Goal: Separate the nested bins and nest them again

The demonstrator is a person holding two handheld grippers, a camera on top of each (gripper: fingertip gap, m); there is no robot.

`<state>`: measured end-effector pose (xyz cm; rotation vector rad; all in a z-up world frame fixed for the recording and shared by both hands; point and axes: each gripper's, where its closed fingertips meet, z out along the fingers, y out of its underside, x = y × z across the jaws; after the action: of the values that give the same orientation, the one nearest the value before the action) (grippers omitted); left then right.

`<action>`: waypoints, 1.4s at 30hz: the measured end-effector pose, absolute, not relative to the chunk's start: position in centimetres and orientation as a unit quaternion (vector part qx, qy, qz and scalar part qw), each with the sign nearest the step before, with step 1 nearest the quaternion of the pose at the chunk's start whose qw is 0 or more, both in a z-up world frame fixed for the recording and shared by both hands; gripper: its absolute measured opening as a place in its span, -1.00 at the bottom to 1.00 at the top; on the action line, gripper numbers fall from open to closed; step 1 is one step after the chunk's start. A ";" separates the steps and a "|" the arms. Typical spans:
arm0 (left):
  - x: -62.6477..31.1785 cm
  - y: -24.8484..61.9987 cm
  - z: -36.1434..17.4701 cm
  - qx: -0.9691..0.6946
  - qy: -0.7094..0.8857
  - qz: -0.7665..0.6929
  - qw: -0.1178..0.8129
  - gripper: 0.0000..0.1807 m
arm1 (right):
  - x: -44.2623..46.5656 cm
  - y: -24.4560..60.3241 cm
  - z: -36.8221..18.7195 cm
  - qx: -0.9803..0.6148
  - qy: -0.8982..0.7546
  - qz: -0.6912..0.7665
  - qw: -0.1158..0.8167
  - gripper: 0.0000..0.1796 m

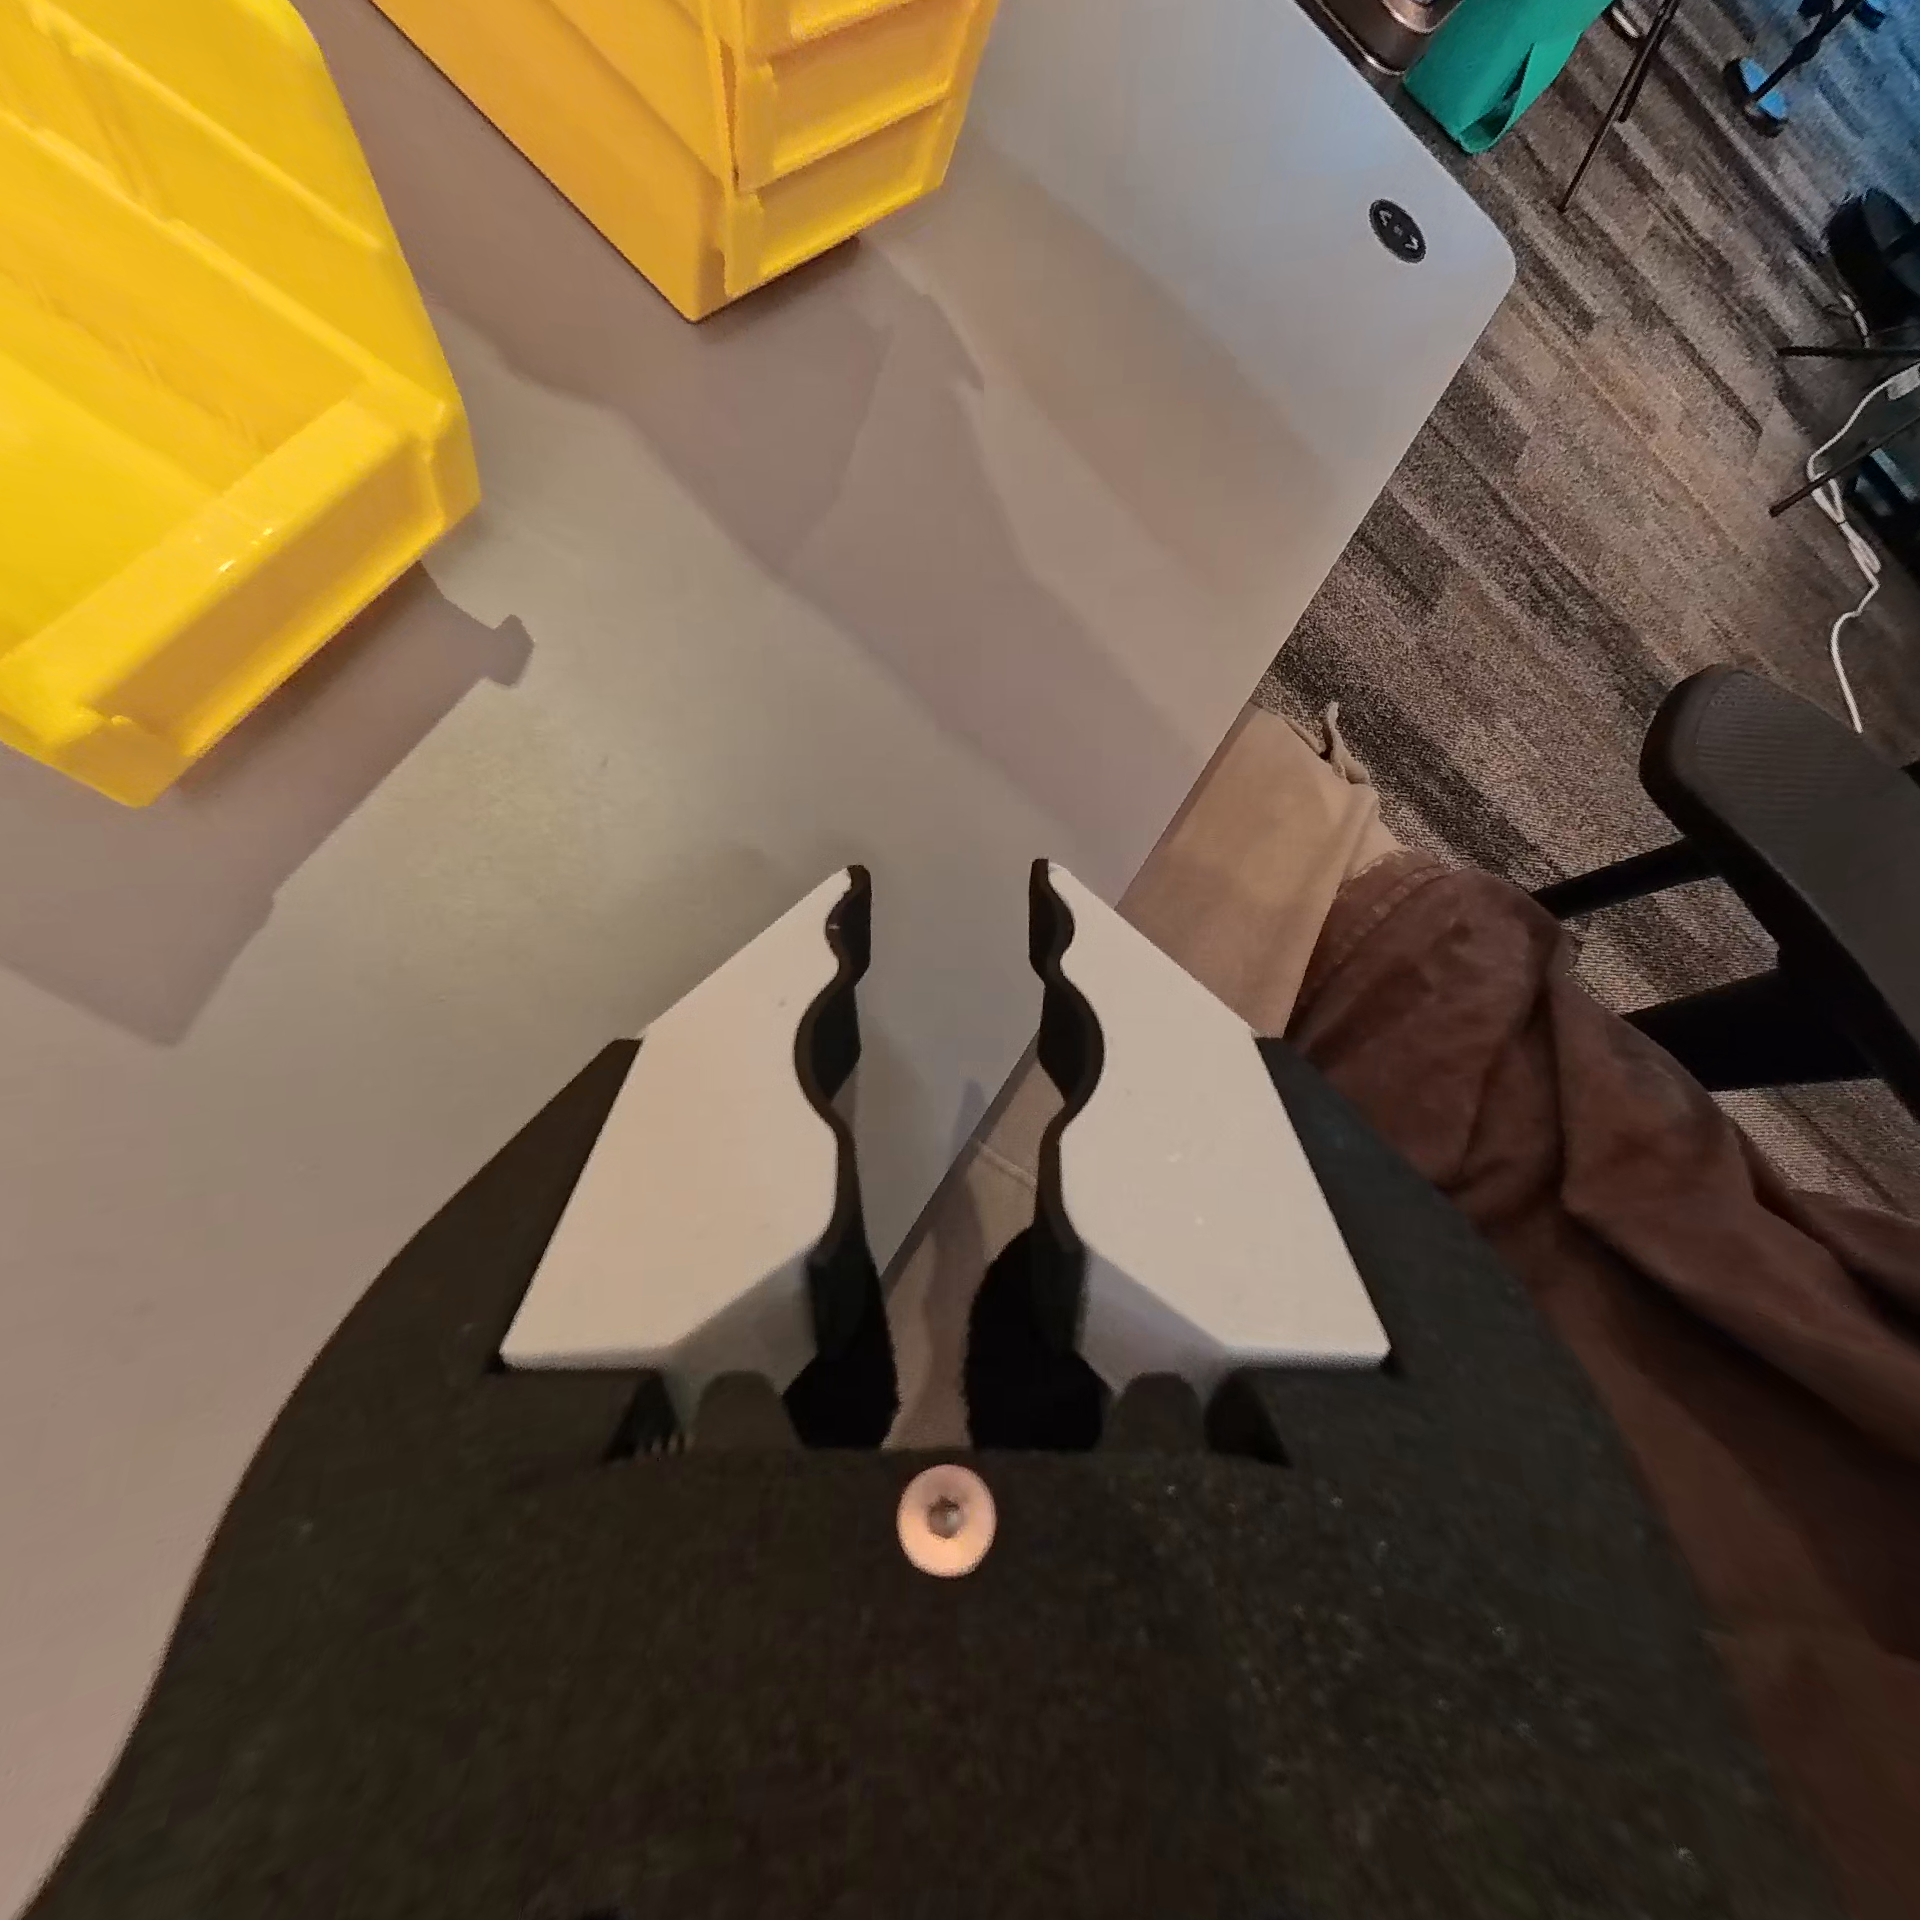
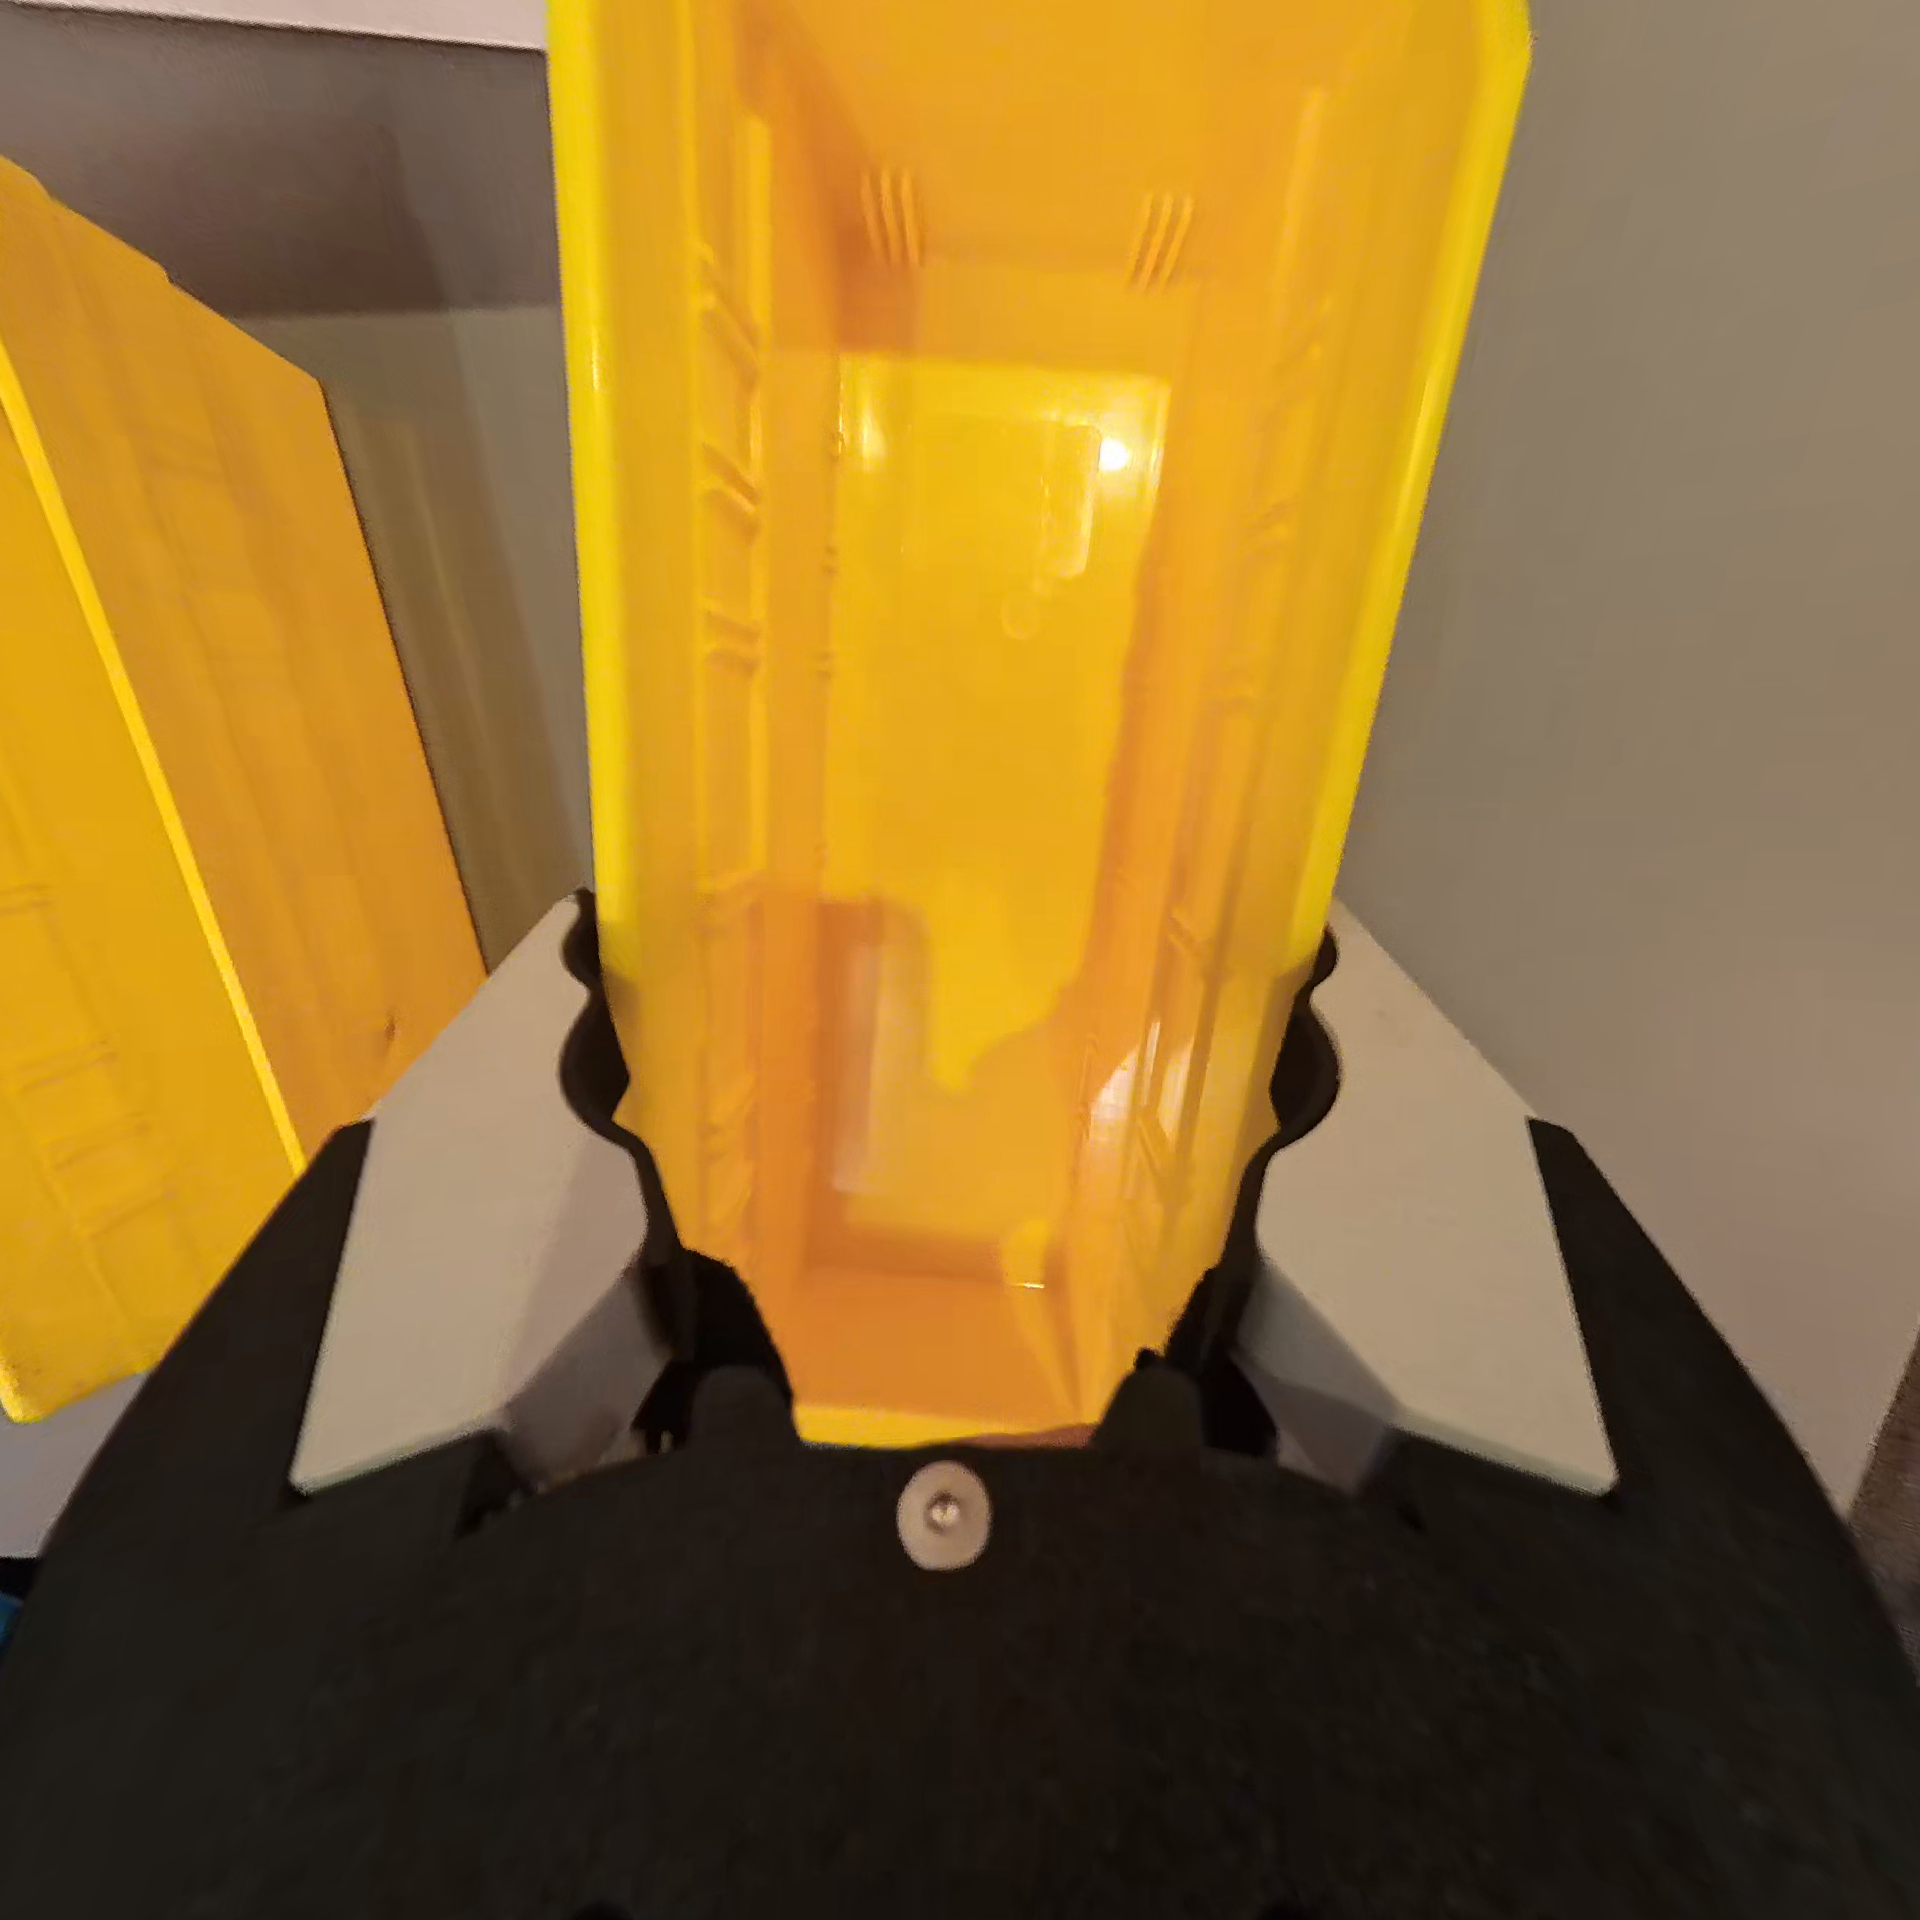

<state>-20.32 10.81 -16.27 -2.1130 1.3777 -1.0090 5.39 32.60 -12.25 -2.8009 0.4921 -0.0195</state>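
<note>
In the right wrist view my right gripper (image 2: 951,966) is shut on a yellow bin (image 2: 997,582). Its fingers press the bin's two long side walls, and I look down into the bin's empty inside. A second yellow bin (image 2: 187,748) stands just left of it, its ribbed side wall showing. In the left wrist view my left gripper (image 1: 948,883) is open a little and empty, over the grey table (image 1: 644,831) near its right edge. A single yellow bin (image 1: 208,416) sits at the far left. A stack of nested yellow bins (image 1: 727,135) sits beyond it, top centre.
The table's right edge and rounded corner (image 1: 1455,270) run close beside my left gripper. A person's leg in brown trousers (image 1: 1507,1091) and a black chair (image 1: 1787,831) are off that edge, over carpet. A teal bag (image 1: 1496,62) lies on the floor farther back.
</note>
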 end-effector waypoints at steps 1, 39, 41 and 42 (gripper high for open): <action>-20.3 10.8 -16.3 -0.761 0.495 -0.363 0.210 -0.69 | 5.3 32.6 -12.2 -0.973 0.170 -0.004 0.157 0.43; -32.2 27.0 -13.1 -0.767 0.352 -0.074 0.531 -0.01 | -17.1 14.4 -16.2 -0.911 -0.032 0.053 0.407 0.18; -32.9 26.2 -13.3 -0.776 0.343 -0.092 0.521 -0.01 | -18.0 14.9 -16.1 -0.910 -0.031 0.067 0.407 0.18; -33.2 25.8 -13.6 -0.785 0.339 -0.100 0.509 -0.01 | -18.5 15.2 -16.2 -0.911 -0.032 0.073 0.406 0.18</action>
<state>-33.17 25.85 -13.57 -1.8908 0.8175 -0.2402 -18.50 15.16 -16.17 -2.2973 -0.0795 0.1854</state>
